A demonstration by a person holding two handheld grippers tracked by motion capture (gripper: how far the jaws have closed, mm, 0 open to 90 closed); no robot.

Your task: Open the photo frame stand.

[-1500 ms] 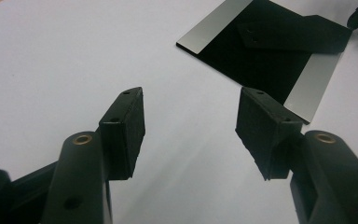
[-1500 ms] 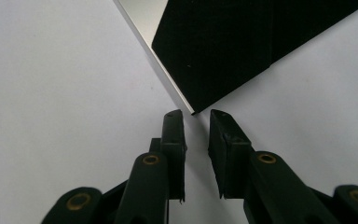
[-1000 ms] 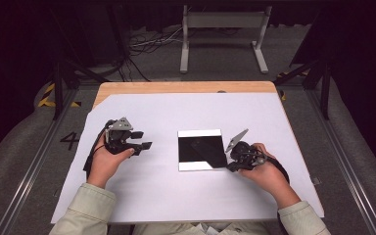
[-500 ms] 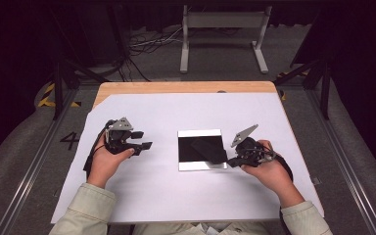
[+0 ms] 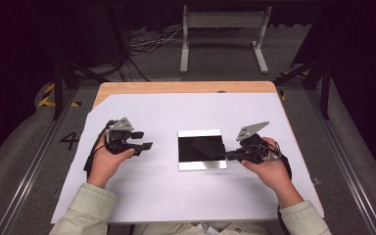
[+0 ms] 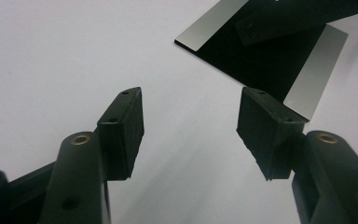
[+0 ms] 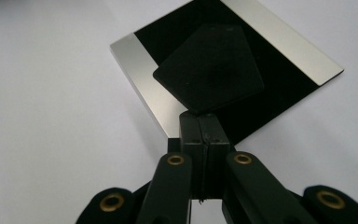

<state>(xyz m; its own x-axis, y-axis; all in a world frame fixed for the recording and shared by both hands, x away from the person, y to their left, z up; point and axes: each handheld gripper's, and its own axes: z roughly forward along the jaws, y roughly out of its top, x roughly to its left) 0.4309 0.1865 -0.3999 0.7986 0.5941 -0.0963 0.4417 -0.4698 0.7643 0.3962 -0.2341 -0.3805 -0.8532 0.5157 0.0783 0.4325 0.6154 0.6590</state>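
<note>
A square black plate [image 5: 188, 152] with silver strips along two sides lies flat in the middle of the white tabletop; it shows too in the left gripper view [image 6: 213, 27] and the right gripper view [image 7: 279, 38]. A thin black square sheet [image 7: 209, 70] hangs tilted just above it, pinched at one corner. My right gripper [image 7: 199, 119] is shut on that corner, at the plate's right edge [image 5: 227, 155]. The sheet [image 5: 208, 147] overlaps the plate's right half. My left gripper [image 5: 144, 147] rests left of the plate, jaws open [image 6: 189, 100] with nothing between them.
White paper [image 5: 176, 196] covers the table, with a wooden strip [image 5: 186, 87] bare along the far edge. Beyond the table stand a metal frame [image 5: 223, 22] and cables on a dark floor. A hand's width of white paper separates the left gripper from the plate.
The right hand has lifted a little and drawn slightly to the right, its jaws staying shut on the black sheet. The left hand and the plate have not moved.
</note>
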